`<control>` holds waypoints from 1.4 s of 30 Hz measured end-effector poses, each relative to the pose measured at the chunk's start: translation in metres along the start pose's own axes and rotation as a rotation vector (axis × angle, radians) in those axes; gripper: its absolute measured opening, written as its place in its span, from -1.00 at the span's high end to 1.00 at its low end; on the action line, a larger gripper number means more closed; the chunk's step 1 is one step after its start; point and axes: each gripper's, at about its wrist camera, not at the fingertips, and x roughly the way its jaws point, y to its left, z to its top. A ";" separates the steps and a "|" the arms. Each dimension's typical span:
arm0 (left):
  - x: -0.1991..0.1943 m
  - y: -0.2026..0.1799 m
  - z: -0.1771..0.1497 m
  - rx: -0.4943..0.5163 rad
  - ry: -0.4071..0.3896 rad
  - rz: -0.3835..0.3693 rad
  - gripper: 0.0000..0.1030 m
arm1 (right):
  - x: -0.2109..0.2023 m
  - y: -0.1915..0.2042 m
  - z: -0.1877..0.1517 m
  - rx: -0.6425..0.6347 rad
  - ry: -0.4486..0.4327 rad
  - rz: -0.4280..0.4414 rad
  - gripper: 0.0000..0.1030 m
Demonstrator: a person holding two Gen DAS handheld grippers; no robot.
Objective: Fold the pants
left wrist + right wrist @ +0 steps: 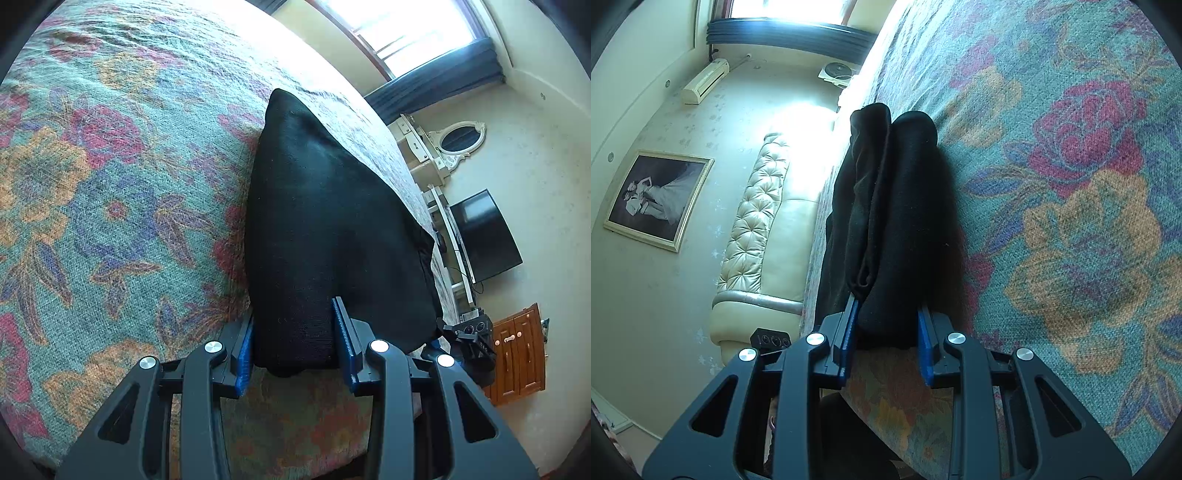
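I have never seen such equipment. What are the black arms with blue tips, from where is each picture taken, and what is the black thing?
They are two hand-held grippers, each with a fisheye camera looking along its fingers. One picture is from the left gripper, one from the right gripper. The black thing is the pants, folded thick, on a flowered bedspread. Each gripper's blue pads sit on both sides of the fabric's near edge; the grip looks closed on it.

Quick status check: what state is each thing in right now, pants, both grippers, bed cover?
Black pants: folded into a thick bundle, lying on the bed.
Left gripper: jaws apart around the bundle's near end.
Right gripper: jaws apart around the bundle's near end.
Floral bed cover: spread flat under the pants.
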 end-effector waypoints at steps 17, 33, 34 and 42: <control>-0.002 0.003 0.005 0.006 0.011 -0.002 0.27 | -0.008 -0.011 -0.001 0.019 0.005 0.014 0.48; 0.004 0.008 0.001 0.004 0.019 -0.016 0.23 | -0.011 -0.031 0.001 0.060 0.013 0.043 0.48; 0.004 0.008 0.000 0.003 0.018 -0.017 0.23 | -0.011 -0.032 0.001 0.060 0.013 0.044 0.48; 0.004 0.011 0.003 -0.001 0.019 -0.025 0.18 | -0.014 -0.038 0.004 0.070 0.019 0.058 0.47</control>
